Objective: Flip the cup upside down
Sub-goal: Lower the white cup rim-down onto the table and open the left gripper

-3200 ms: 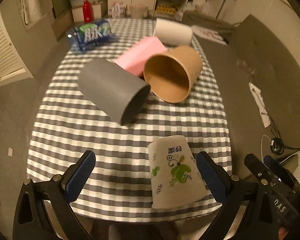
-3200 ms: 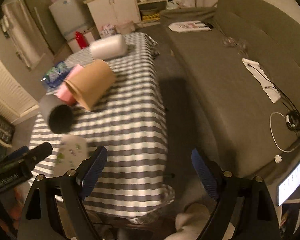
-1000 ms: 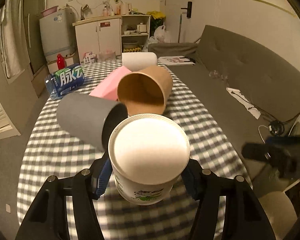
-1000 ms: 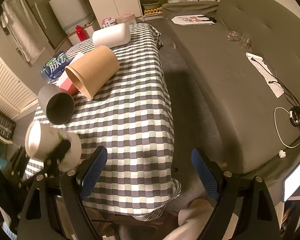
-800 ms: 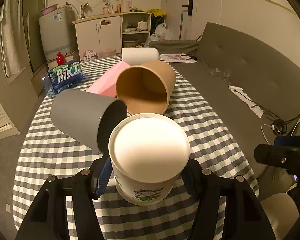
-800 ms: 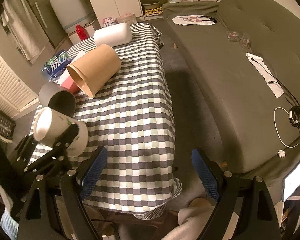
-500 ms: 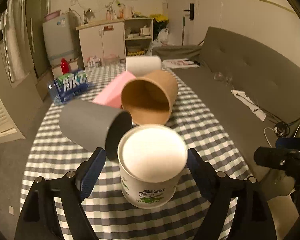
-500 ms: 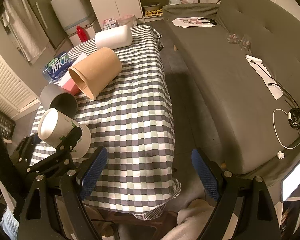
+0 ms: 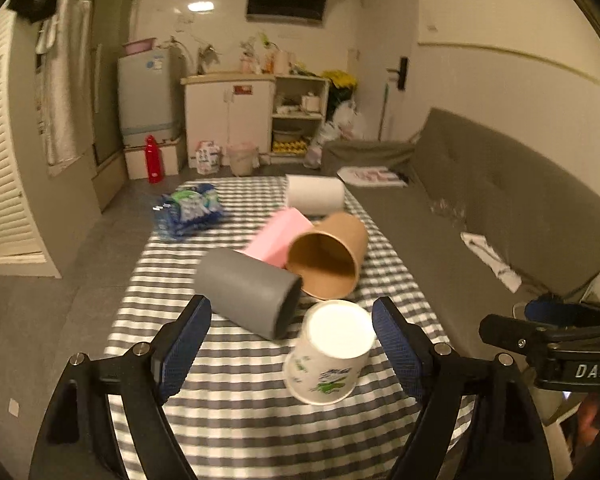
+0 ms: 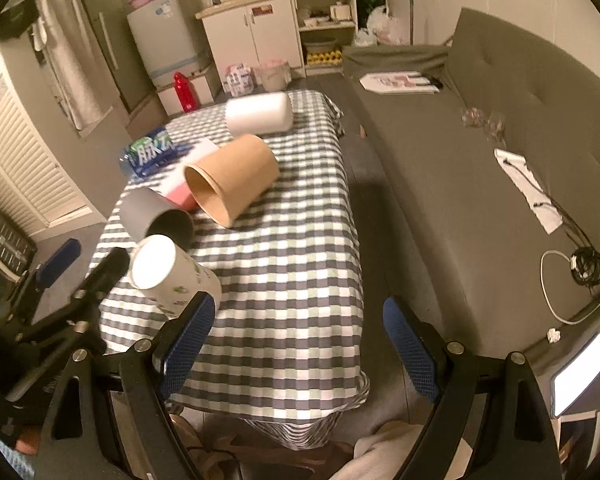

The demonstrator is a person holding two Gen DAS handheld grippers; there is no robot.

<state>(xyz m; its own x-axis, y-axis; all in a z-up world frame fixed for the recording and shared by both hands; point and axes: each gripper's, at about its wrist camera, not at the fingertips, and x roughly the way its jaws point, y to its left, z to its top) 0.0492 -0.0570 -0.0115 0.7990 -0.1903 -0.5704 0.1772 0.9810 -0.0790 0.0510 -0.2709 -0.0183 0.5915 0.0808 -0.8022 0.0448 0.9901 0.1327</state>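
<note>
A white paper cup with a green leaf print (image 9: 330, 354) stands upside down on the checked tablecloth (image 9: 236, 400), its flat base up; it also shows in the right wrist view (image 10: 172, 272). My left gripper (image 9: 290, 340) is open, its blue pads wide on either side of the cup and not touching it. My right gripper (image 10: 296, 336) is open and empty, above the table's near right edge.
A grey cup (image 9: 248, 292), a brown paper cup (image 9: 328, 256), a pink box (image 9: 278, 240) and a white cup (image 9: 316, 194) lie on their sides behind it. A blue packet (image 9: 188, 210) lies at the far left. A grey sofa (image 10: 480, 168) runs along the right.
My left gripper held the cup base-up above the table, set it down, opened, and has drawn back from it. My right gripper has barely moved.
</note>
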